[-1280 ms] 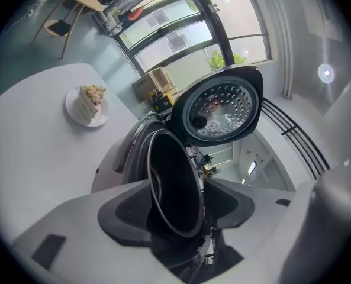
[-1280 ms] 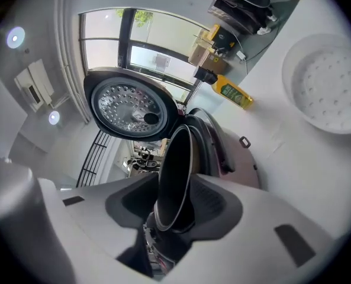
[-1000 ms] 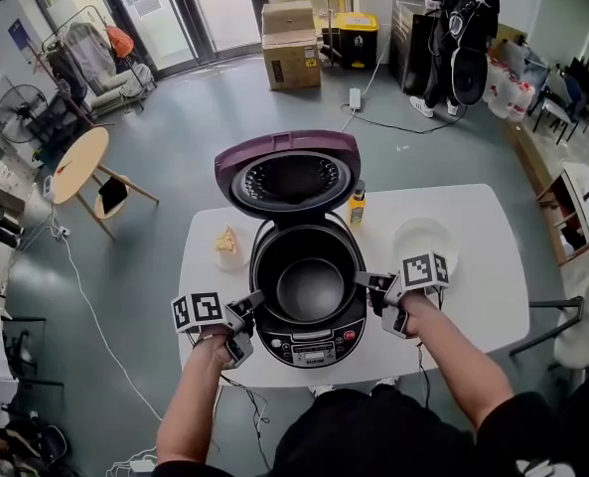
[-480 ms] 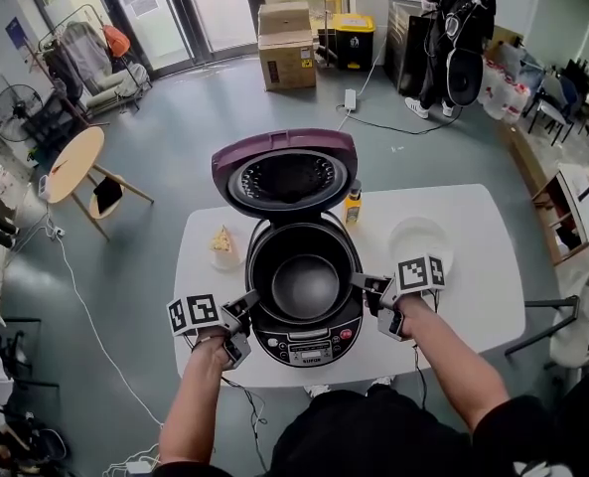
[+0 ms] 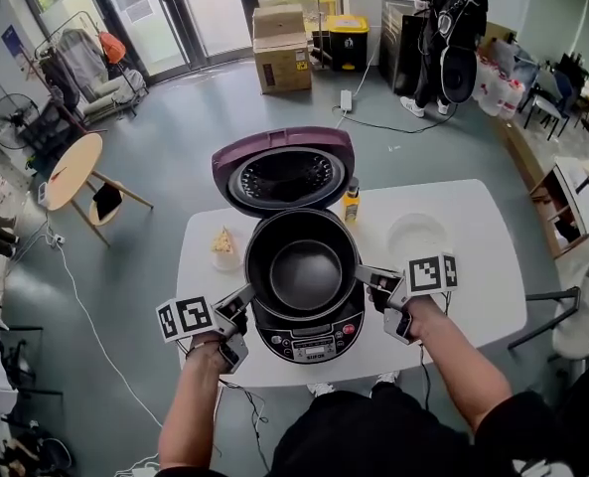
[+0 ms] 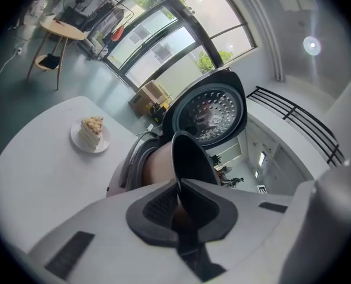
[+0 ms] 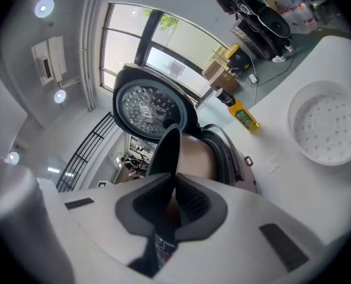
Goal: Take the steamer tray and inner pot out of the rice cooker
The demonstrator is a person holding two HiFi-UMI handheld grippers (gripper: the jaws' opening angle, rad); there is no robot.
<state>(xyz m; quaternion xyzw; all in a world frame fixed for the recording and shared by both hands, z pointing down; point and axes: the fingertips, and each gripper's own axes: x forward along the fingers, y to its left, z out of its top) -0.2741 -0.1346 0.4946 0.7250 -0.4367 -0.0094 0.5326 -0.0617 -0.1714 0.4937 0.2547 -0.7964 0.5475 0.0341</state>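
Observation:
The dark inner pot (image 5: 302,266) is raised partly out of the purple rice cooker (image 5: 314,338), whose lid (image 5: 284,172) stands open behind. My left gripper (image 5: 246,296) is shut on the pot's left rim and my right gripper (image 5: 364,275) on its right rim. The left gripper view shows the left gripper (image 6: 178,197) pinching the thin rim of the pot (image 6: 190,152). In the right gripper view the right gripper (image 7: 174,191) likewise pinches the pot (image 7: 166,152). The white steamer tray (image 5: 420,237) lies on the table to the right, also seen as the steamer tray (image 7: 329,123).
A slice of cake on a small plate (image 5: 224,243) sits left of the cooker on the white table (image 5: 483,296). A yellow bottle (image 5: 352,205) stands behind the cooker's right side. A person stands far back on the floor, near cardboard boxes.
Both grippers have risen with the inner pot held between them, so the pot now sits higher than the cooker's opening and looks larger.

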